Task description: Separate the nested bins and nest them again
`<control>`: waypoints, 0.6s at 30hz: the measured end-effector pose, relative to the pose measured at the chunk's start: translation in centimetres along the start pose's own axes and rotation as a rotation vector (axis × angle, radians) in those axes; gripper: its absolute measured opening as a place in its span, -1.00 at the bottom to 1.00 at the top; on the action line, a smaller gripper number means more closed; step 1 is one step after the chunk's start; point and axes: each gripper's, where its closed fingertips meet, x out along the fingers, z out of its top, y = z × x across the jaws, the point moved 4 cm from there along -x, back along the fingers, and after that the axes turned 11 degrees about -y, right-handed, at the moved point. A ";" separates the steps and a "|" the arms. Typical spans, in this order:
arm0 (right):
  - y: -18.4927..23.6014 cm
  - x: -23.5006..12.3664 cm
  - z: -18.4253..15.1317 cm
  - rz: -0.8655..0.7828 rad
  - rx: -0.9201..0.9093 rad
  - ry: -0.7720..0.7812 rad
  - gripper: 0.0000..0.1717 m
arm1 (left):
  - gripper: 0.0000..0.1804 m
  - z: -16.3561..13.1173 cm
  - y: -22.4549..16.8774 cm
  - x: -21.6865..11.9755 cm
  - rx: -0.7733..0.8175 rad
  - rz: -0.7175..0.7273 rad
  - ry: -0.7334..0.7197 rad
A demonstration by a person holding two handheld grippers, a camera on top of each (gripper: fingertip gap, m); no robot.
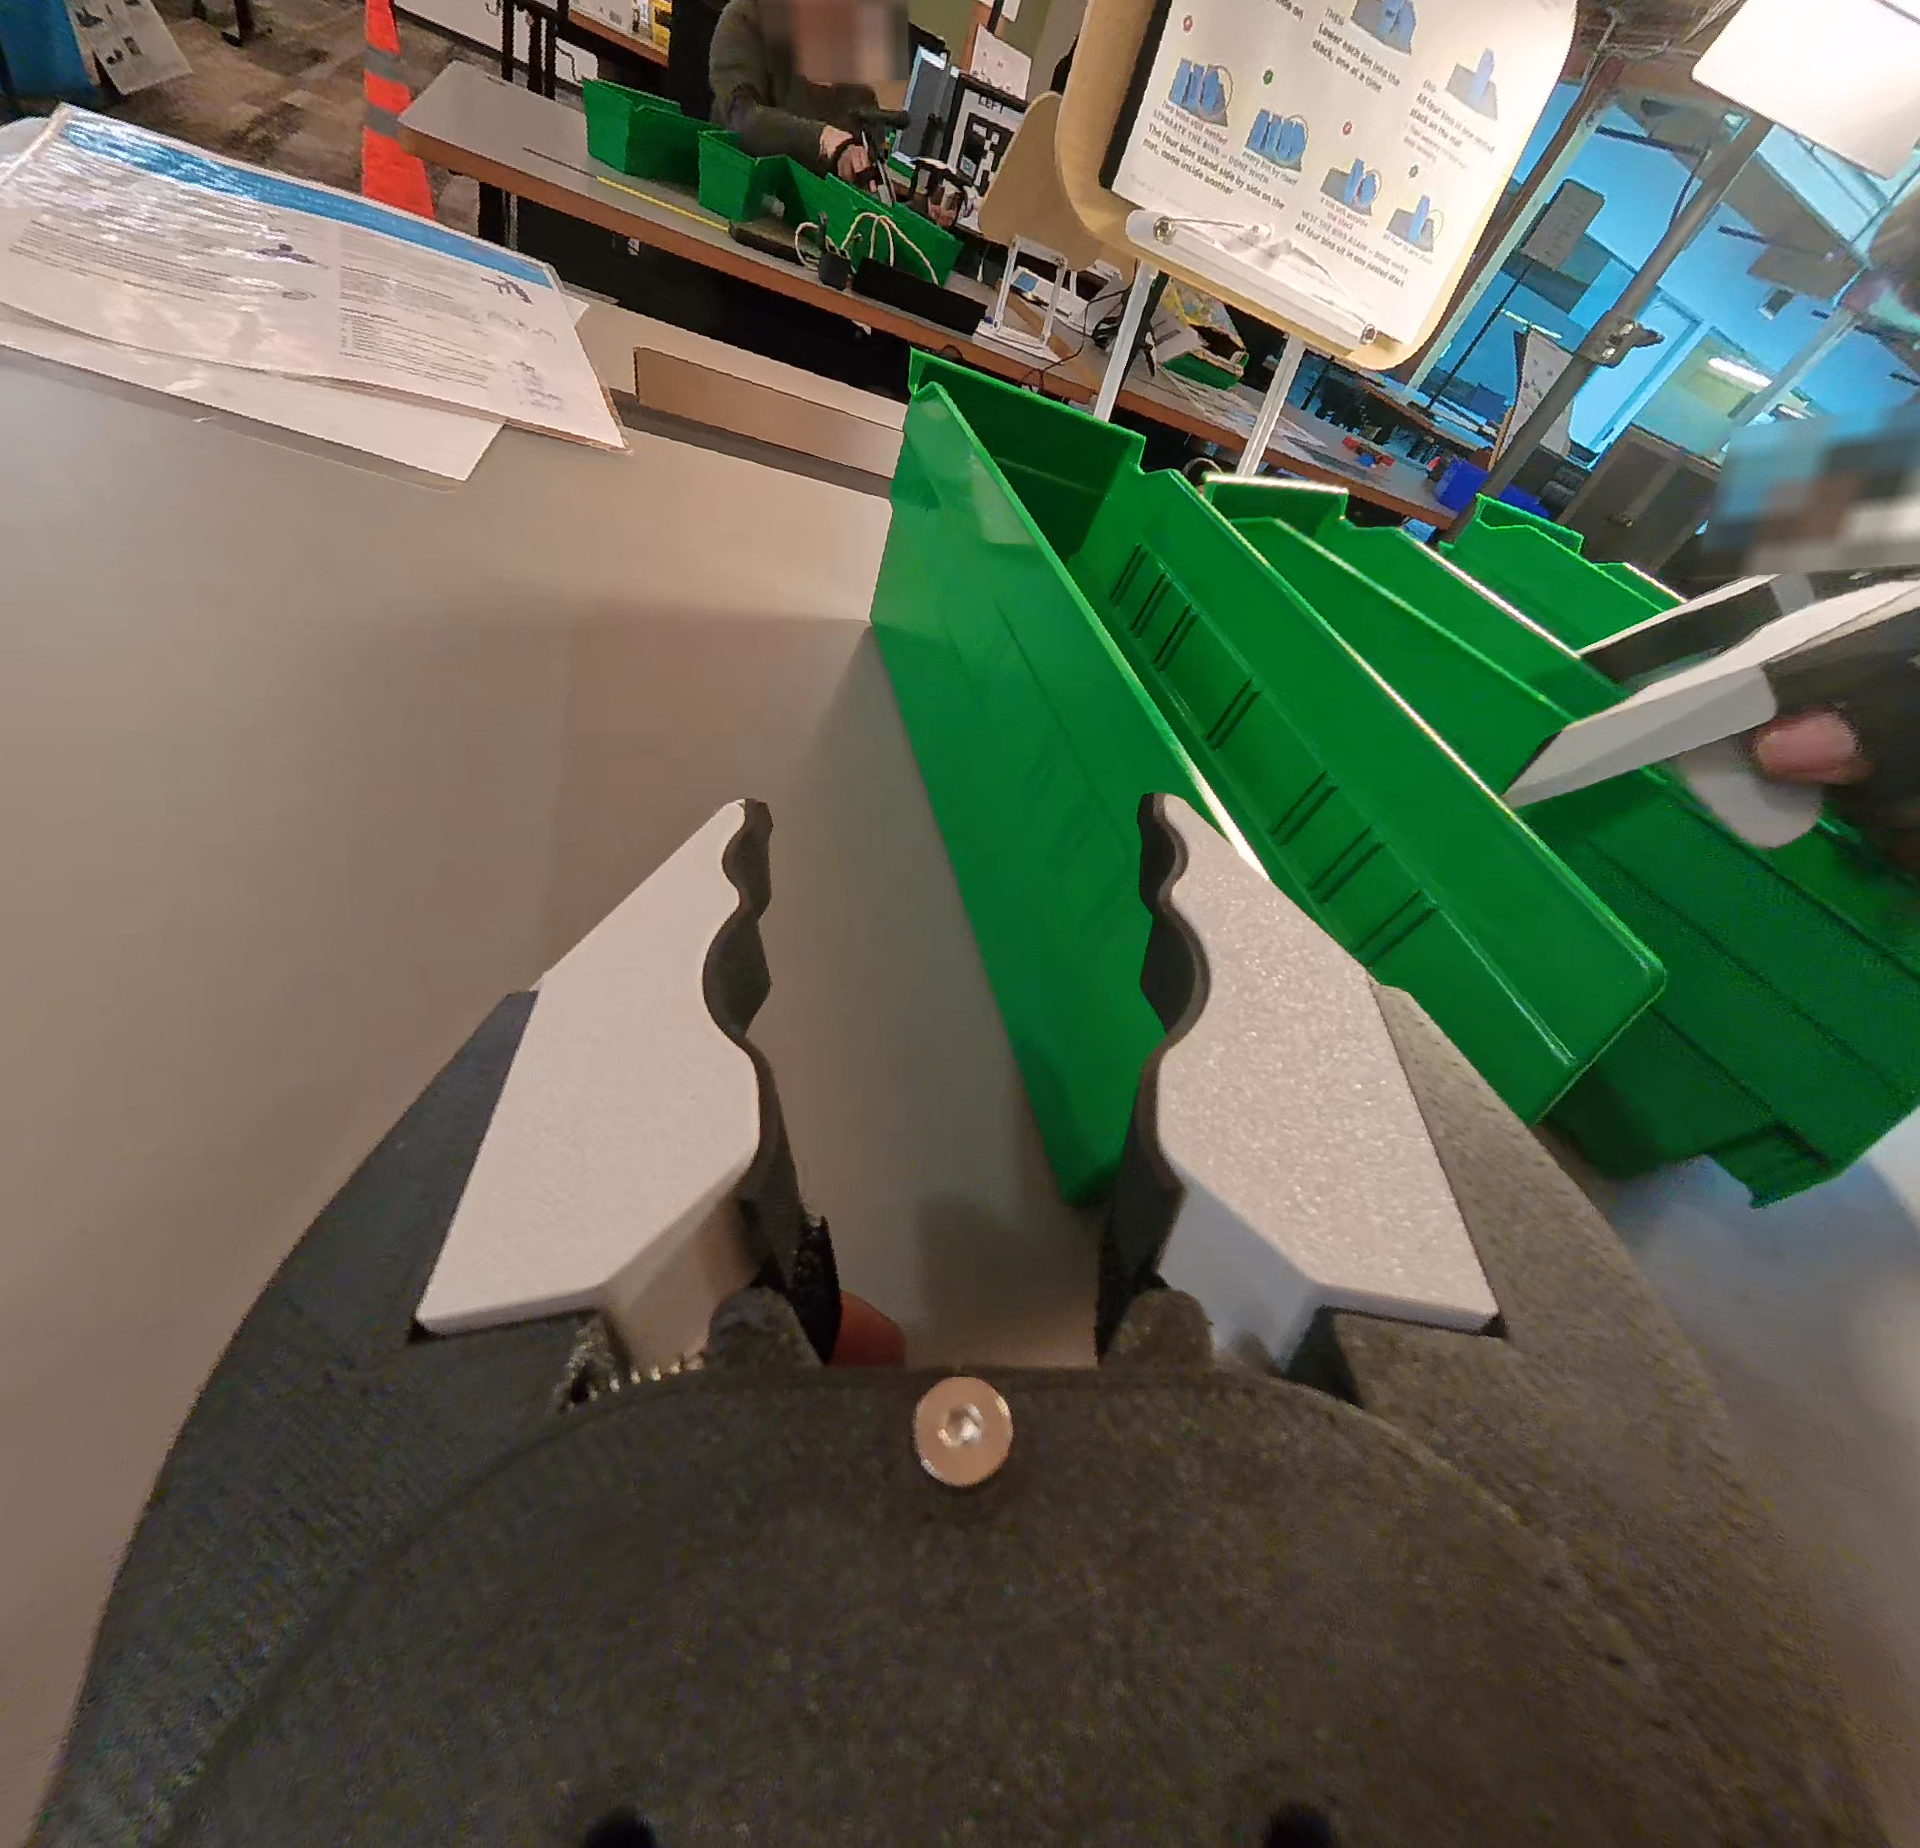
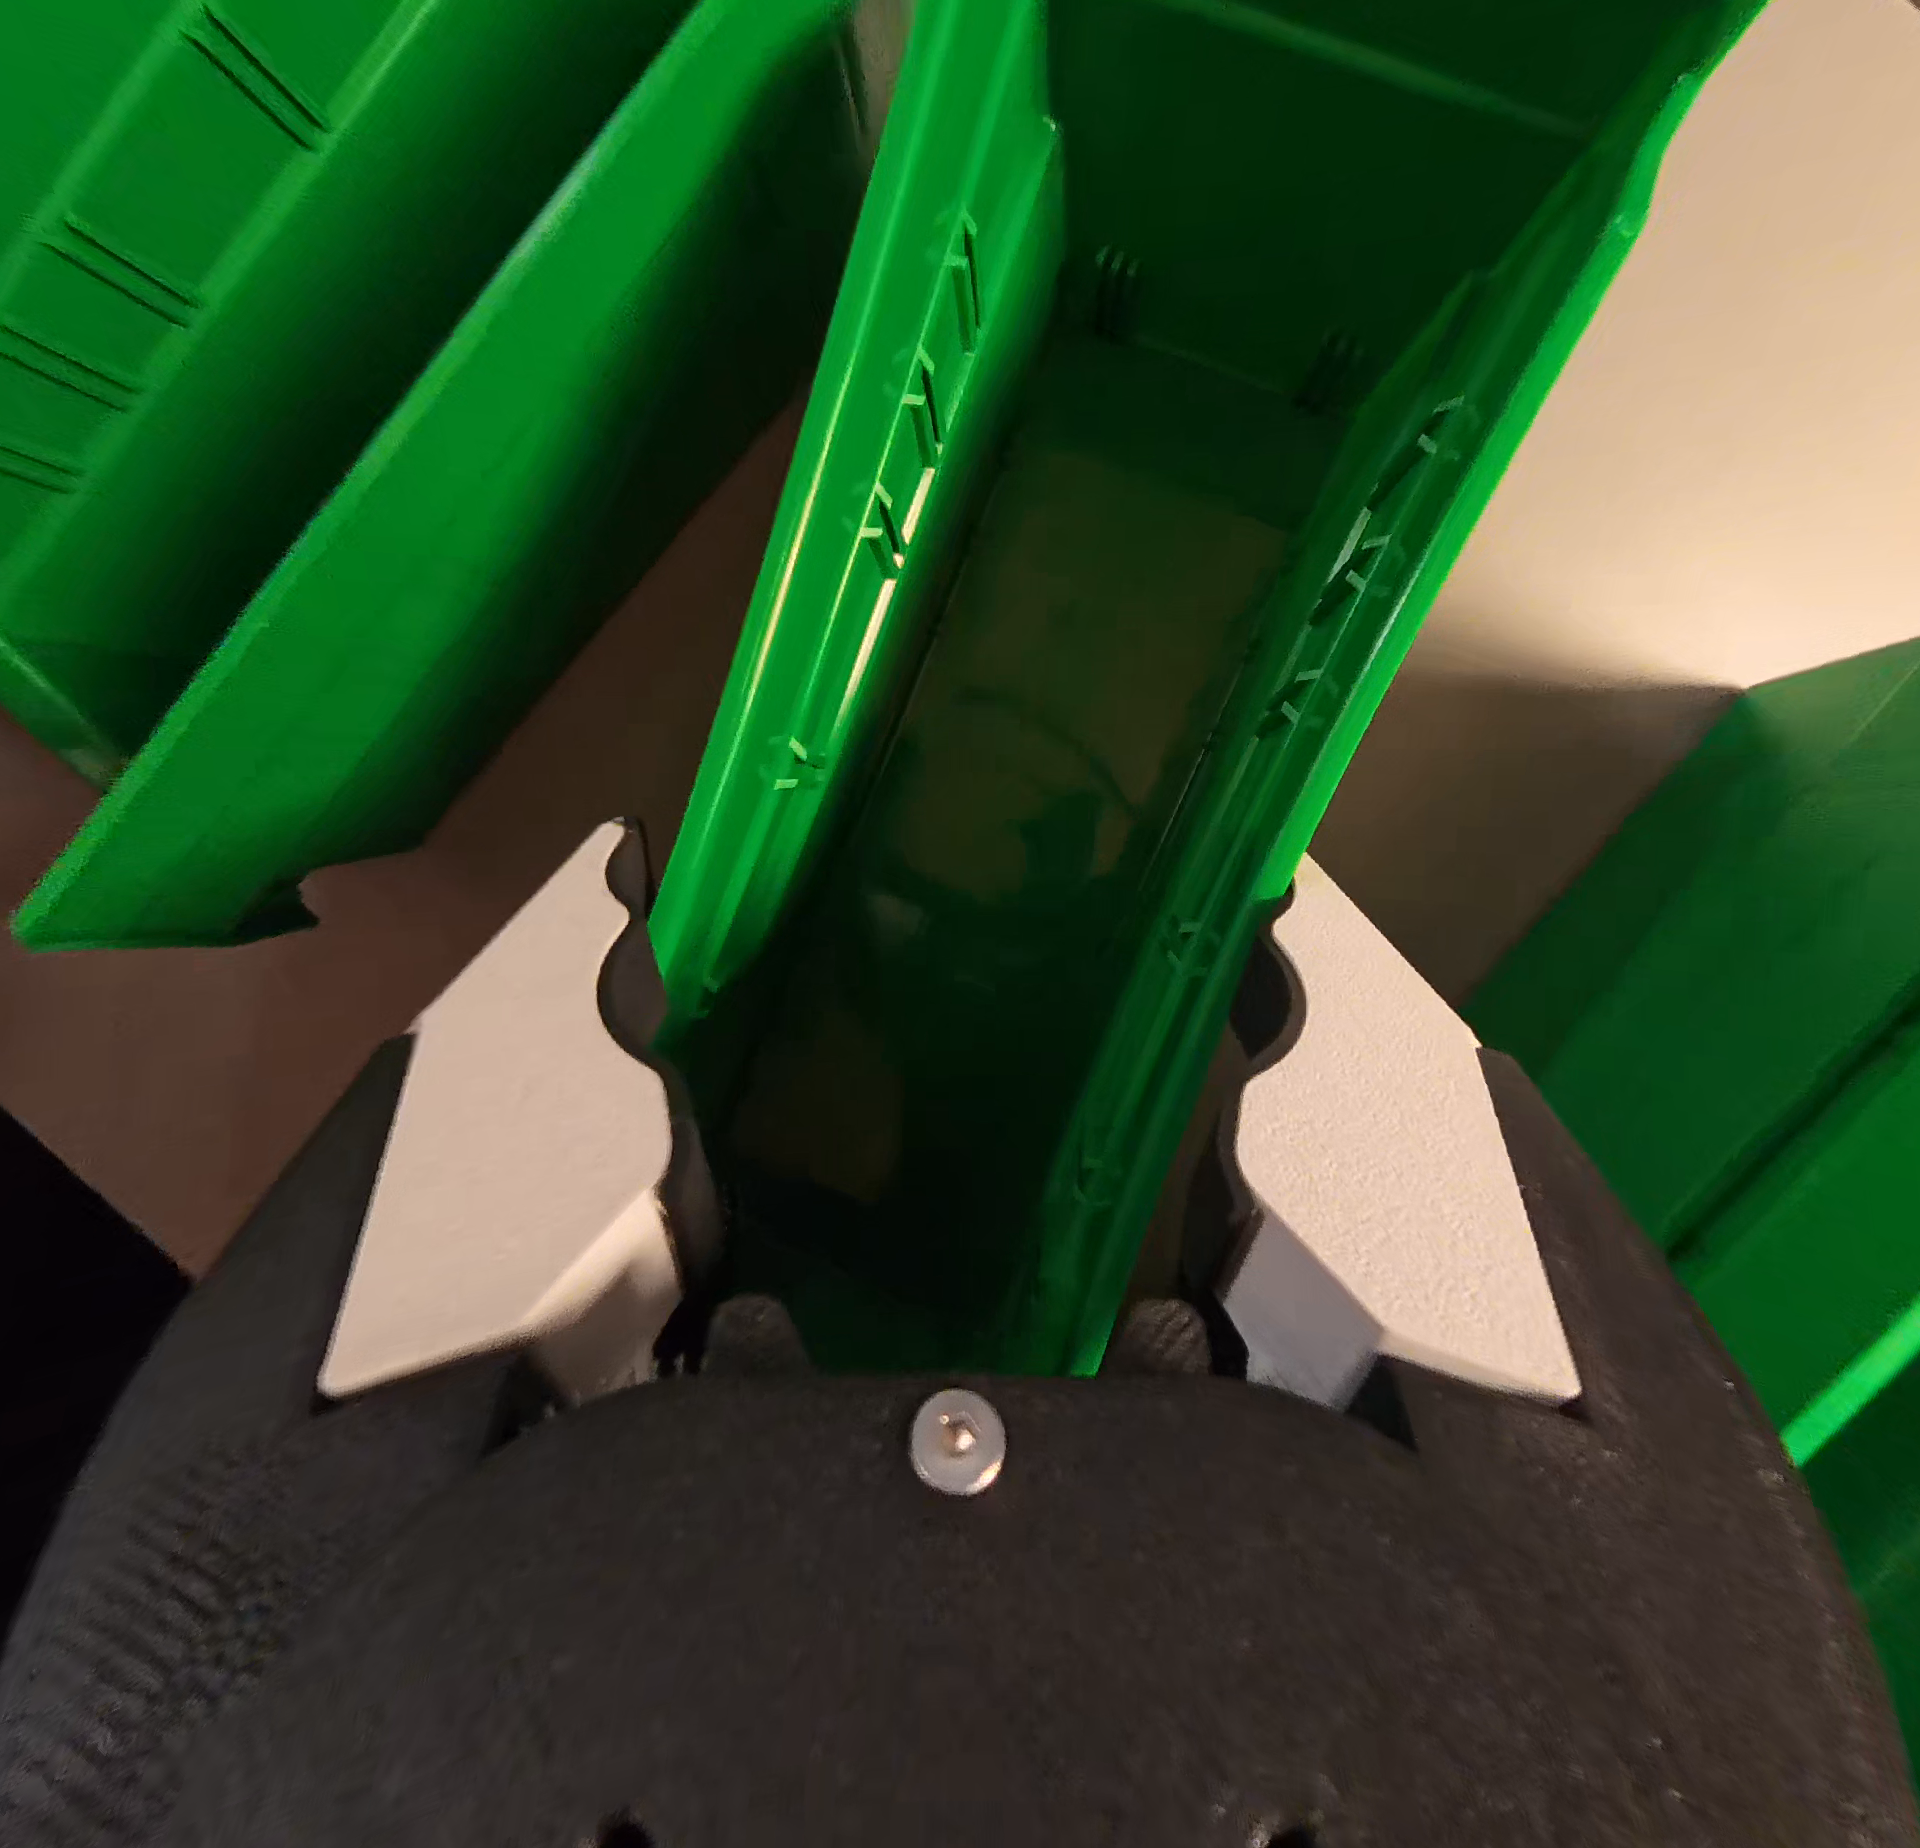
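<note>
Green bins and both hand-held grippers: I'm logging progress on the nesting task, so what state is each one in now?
Left hand-held gripper: open, holding nothing, beside the nearest bin.
Right hand-held gripper: astride a bin, its pads against the bin's two long walls.
Bin in the right gripper: empty, open side toward the camera.
Nearest green bin: on the table, empty, ungripped.
Other green bins: alongside, beyond it.

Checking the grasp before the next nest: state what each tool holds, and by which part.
Left tool: nothing; its fingers stand apart over bare table beside a green bin. Right tool: a green bin, gripped across its width, pads on both long side walls.
</note>
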 end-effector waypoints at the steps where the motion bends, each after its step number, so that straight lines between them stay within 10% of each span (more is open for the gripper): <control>1: 0.1 -0.3 0.3 0.017 0.010 -0.014 0.33 | -0.21 0.0 0.0 0.0 -0.002 -0.001 0.000; 11: 0.0 -11.4 6.6 0.171 0.037 -0.243 0.34 | -0.21 0.0 0.1 0.0 -0.011 -0.005 -0.004; 18: -8.1 -19.8 7.1 -0.036 0.067 -0.296 0.34 | -0.21 -0.1 0.1 0.0 -0.009 -0.002 0.006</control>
